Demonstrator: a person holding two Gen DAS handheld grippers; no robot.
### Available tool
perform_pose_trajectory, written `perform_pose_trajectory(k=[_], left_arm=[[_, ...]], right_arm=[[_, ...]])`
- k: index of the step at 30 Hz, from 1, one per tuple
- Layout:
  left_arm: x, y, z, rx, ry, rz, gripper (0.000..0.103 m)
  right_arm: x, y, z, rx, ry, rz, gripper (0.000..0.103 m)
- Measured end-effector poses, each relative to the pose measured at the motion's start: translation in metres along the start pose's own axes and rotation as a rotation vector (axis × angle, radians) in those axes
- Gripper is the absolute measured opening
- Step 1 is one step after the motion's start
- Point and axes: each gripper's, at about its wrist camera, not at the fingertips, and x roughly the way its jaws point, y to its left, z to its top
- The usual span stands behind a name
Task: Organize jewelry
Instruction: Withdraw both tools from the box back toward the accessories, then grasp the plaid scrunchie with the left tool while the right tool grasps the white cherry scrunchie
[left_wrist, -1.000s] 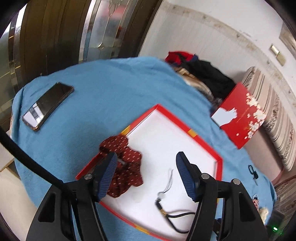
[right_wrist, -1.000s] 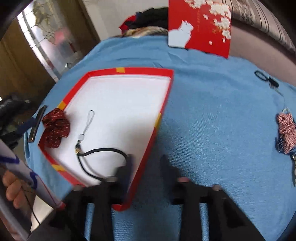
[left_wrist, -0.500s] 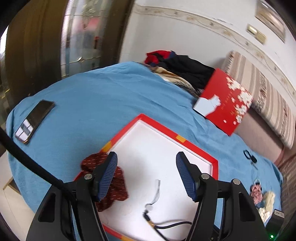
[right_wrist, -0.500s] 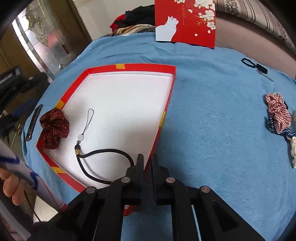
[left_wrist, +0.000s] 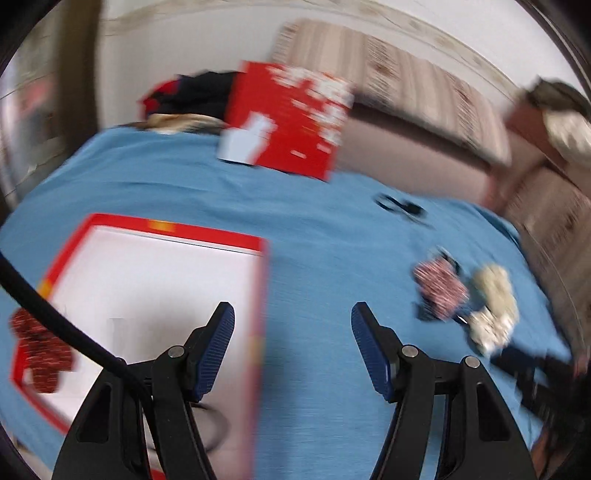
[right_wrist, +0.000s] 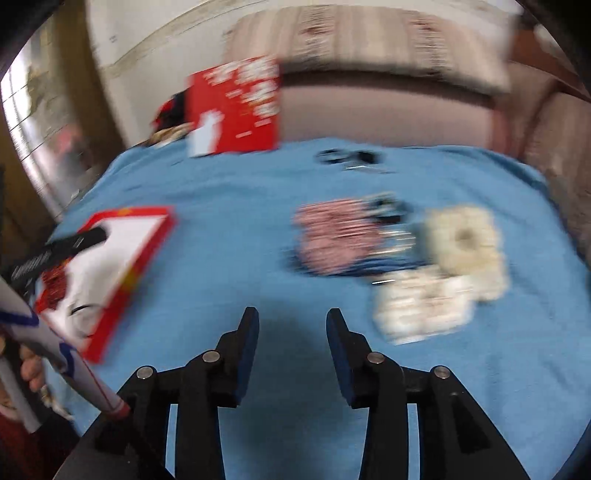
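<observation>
Done: dark red scrunchie (left_wrist: 38, 350) lies in the red-rimmed tray (left_wrist: 207, 232), 9 o'clock on the blue desk (left_wrist: 314, 240).
Left: checked scrunchie (right_wrist: 338, 236) and cream scrunchies (right_wrist: 461, 247), 2 o'clock, loose.
Left hand-held gripper (left_wrist: 291, 347): open, empty.
Right hand-held gripper (right_wrist: 291, 350): just opening, empty.
Unclear: blur hides small pieces.

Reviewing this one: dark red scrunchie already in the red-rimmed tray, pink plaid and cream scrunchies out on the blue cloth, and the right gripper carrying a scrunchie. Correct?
Not quite: the right gripper carries nothing. The right wrist view shows its jaws apart over bare blue cloth. The dark red scrunchie does lie in the tray; the pink plaid scrunchie and cream scrunchie are on the cloth.
</observation>
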Motion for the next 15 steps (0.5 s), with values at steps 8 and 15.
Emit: perform_pose_trajectory(k=[8, 15], left_arm=[[0.064, -0.092, 0.02, 0.072, 0.142, -0.148, 0.065], [0.134, -0.137, 0.037, 0.103, 0.238, -0.177, 0.065]], right_arm=[[0.008, -0.111, -0.001, 0.19, -0.015, -0.023, 0.051], [0.029, -0.129, -0.01, 0.263, 0.054, 0.046, 0.058]])
